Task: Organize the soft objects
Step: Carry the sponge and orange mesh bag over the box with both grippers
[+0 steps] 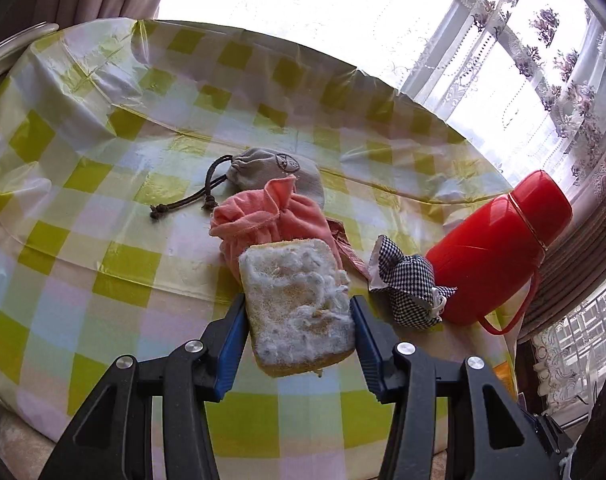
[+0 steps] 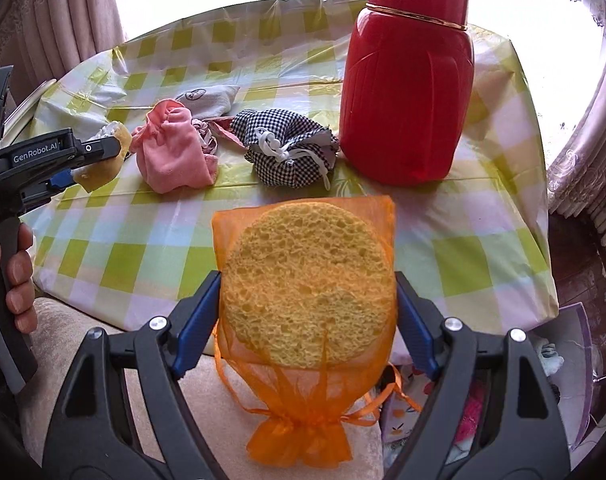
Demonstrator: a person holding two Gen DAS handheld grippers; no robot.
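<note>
- the left gripper [image 1: 299, 334] is clamped on a rectangular scrub sponge [image 1: 297, 310], blue pads pressing its two long sides; the sponge is held clear of the checked tablecloth [image 1: 103, 208].
- the right gripper [image 2: 307, 316] grips a round yellow sponge inside an orange mesh bag [image 2: 307, 280], the tied neck of the bag hanging toward 6 o'clock.
- from the left wrist view, the pink cloth pouch [image 1: 263, 216] lies at 12 o'clock just past the scrub sponge, the grey drawstring pouch [image 1: 271, 172] behind and touching it, and the houndstooth pouch [image 1: 407, 284] at 2 o'clock, against the red flask [image 1: 499, 248].
- the step in hand looks like carrying: both sponges are lifted and not yet placed.
- no bin or tray shows, so the likely goal is a spot beside the pouch cluster.
- the next move calls for lowering each sponge onto bare cloth near the pouches, keeping clear of the flask, and letting go only once it rests.
</note>
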